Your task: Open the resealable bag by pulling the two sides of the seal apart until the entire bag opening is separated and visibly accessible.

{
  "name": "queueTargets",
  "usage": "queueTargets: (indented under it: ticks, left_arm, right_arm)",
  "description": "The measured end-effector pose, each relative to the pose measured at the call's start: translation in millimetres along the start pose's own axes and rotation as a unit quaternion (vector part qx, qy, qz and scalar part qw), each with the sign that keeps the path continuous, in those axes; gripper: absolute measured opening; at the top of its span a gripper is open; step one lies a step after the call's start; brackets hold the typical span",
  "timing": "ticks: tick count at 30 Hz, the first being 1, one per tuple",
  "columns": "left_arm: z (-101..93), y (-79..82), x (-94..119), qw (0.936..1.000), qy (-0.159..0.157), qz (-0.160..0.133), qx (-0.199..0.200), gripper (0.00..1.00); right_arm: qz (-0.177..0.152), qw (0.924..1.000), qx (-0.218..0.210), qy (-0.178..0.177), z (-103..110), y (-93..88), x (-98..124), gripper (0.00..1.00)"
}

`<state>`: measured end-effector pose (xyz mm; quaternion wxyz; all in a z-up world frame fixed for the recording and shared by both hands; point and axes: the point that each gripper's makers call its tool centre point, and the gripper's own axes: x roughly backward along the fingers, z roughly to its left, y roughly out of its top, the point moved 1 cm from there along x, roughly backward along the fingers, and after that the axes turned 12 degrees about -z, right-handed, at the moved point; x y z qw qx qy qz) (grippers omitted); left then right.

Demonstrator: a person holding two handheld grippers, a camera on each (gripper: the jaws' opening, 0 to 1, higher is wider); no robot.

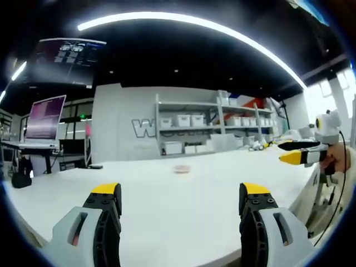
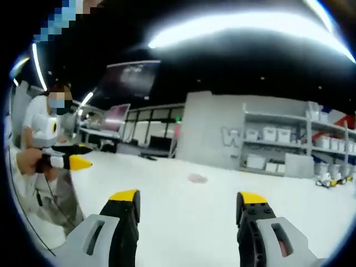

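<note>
While both grippers hang above the table (image 1: 167,183), the task looks unstarted: the bag (image 1: 182,168), a small pale, pinkish patch, lies flat well ahead of the jaws, roughly between them and untouched. On the left gripper (image 1: 181,194) the jaws stand wide apart, gripping nothing; the right gripper (image 2: 188,200) is likewise spread and empty, with the bag (image 2: 197,178) far ahead and slightly left of centre. Both are held level, pointing across the table. Next, I judge, each must reach in and pinch one side of the seal.
</note>
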<state>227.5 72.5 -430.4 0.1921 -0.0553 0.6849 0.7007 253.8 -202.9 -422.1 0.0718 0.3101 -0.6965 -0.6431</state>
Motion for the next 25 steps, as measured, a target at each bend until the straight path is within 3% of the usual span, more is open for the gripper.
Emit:
queueTargets:
  ticks: [6,12,25]
  left_arm:
    - [0.3,-3.3,-1.4,1.0000,0.002,0.001,0.008,0.86]
    - [3.6,-6.1,-1.1,1.0000,0.007,0.004,0.005,0.86]
    - [-1.7,-10.7,-4.3,0.9999,-0.001,0.007,0.008,0.86]
  right_arm:
    - [-0.008,0.9999,-0.010,-0.003,-2.3,5.7,-0.6,0.70]
    - [-0.006,0.9995,-0.031,-0.002,2.0,-0.7,0.2,0.69]
    - [-0.006,0.9992,-0.035,-0.017,-3.5,-3.2,3.6,0.69]
